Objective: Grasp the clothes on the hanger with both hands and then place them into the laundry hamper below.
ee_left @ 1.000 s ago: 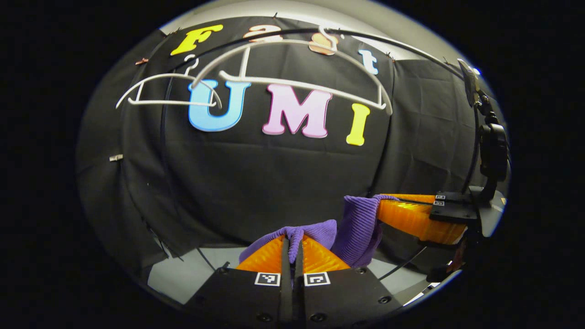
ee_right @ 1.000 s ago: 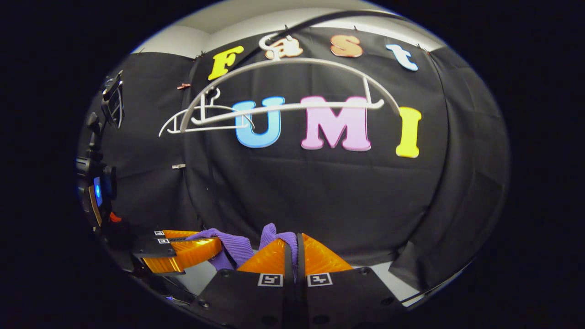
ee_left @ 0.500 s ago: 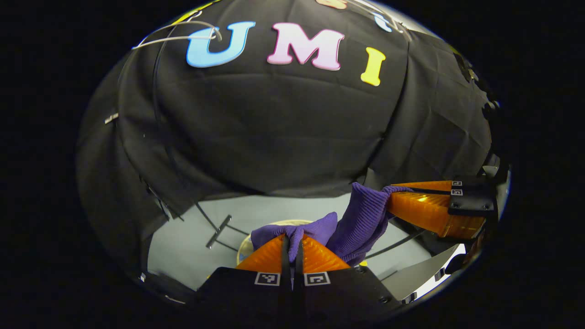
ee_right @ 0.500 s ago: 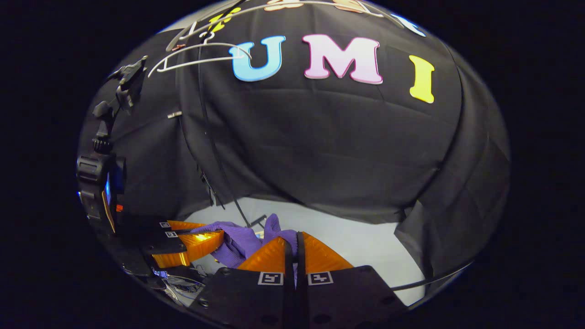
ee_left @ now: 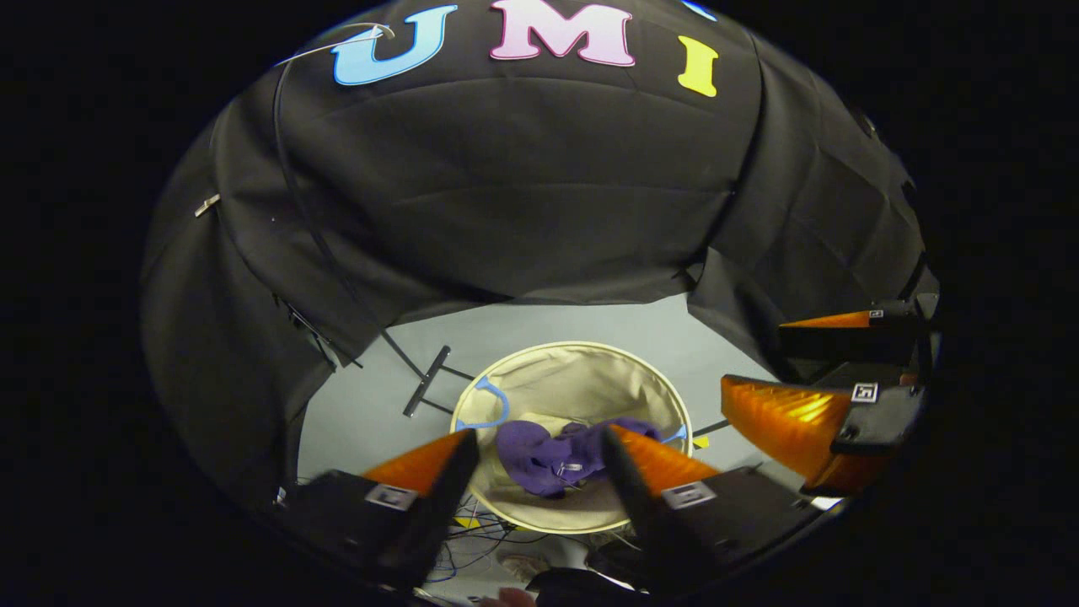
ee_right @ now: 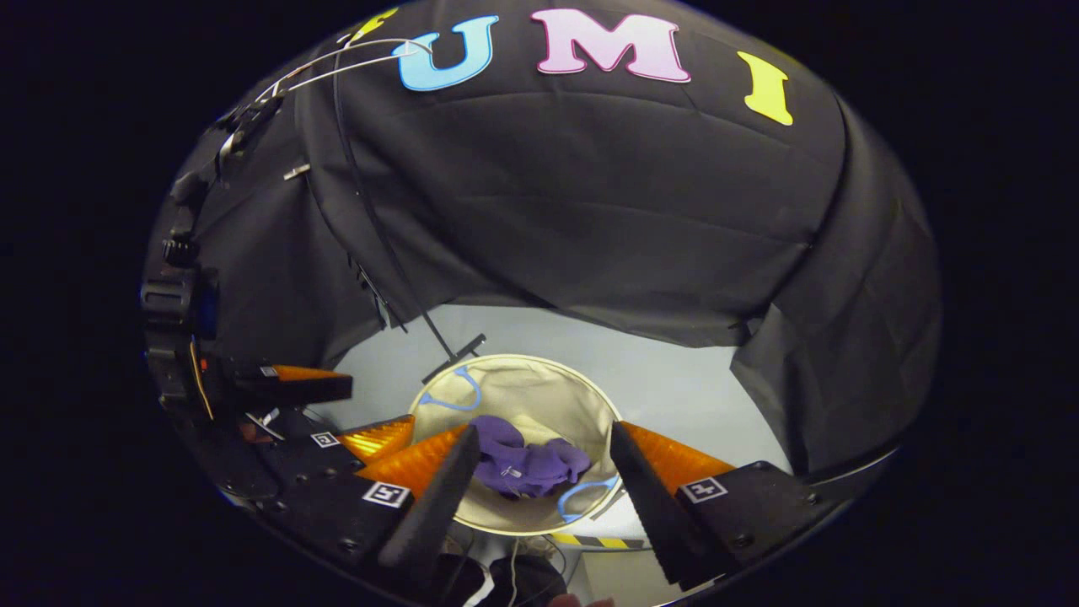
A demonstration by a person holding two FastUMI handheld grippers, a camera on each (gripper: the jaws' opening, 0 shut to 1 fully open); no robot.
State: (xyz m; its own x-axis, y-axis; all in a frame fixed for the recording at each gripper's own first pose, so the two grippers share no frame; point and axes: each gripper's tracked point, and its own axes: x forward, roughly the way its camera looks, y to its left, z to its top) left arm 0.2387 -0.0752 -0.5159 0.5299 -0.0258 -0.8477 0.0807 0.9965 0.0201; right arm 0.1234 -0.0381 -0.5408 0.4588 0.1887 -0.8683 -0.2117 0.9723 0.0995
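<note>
The purple clothes (ee_left: 544, 453) lie crumpled inside the round cream laundry hamper (ee_left: 582, 379) on the floor, free of both grippers. My left gripper (ee_left: 539, 432) hovers above the hamper, open, with the clothes showing far below between its fingers. At the right of the left gripper view my right gripper (ee_left: 754, 354) is open too. In the right gripper view, the purple clothes (ee_right: 523, 462) rest in the hamper (ee_right: 539, 396) beneath my open right gripper (ee_right: 546, 428), and the left gripper (ee_right: 379, 403) stands open beside it on the left.
A bare white hanger (ee_left: 354, 40) hangs high at the upper left, also the hanger (ee_right: 337, 63) in the right gripper view. The black rack pole and its foot (ee_left: 426, 392) stand on the grey floor just behind the hamper. Loose cables (ee_left: 472, 527) lie in front of it.
Both grippers tilted down over the hamper and went from shut on the purple clothes to open. The clothes dropped into the hamper.
</note>
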